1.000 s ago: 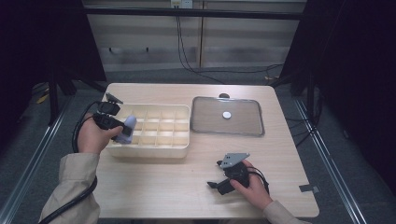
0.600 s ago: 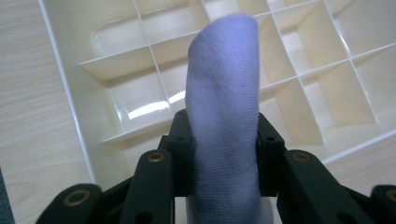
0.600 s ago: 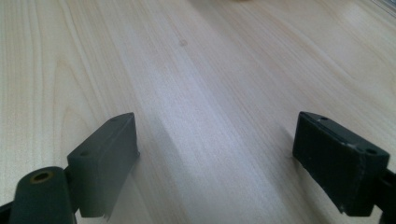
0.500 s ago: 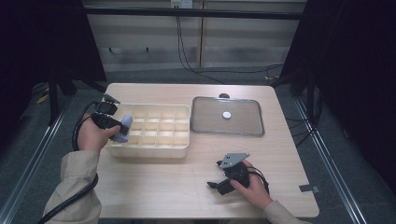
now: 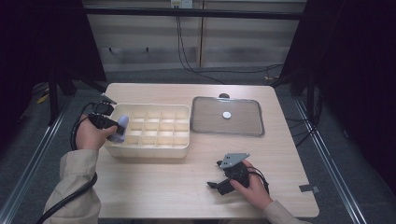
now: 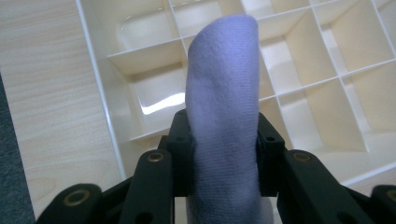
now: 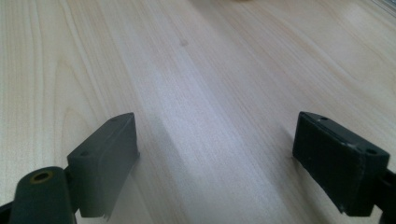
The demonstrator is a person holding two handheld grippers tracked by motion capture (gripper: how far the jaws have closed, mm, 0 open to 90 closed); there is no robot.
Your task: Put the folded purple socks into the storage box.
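A rolled lavender cloth (image 6: 224, 107) stands between the jaws of my left gripper (image 6: 223, 140), which is shut on it. In the high view that gripper (image 5: 116, 130) hangs over the left end of the cream divided tray (image 5: 154, 148), with the lavender cloth (image 5: 120, 126) sticking out above the leftmost compartments (image 6: 154, 100). My right gripper (image 5: 215, 185) rests low on the table near the front edge, right of centre. Its jaws stand wide apart over bare wood (image 7: 215, 121) with nothing between them.
A clear flat lid (image 5: 229, 127) with a small white round knob (image 5: 226, 115) lies on the table right of the tray. The tray's compartments look empty. A black cable (image 5: 77, 191) trails from the left gripper past the table's left edge.
My left gripper with the cloth has drifted a little left and forward, toward the tray's left wall. The right gripper has stayed put.
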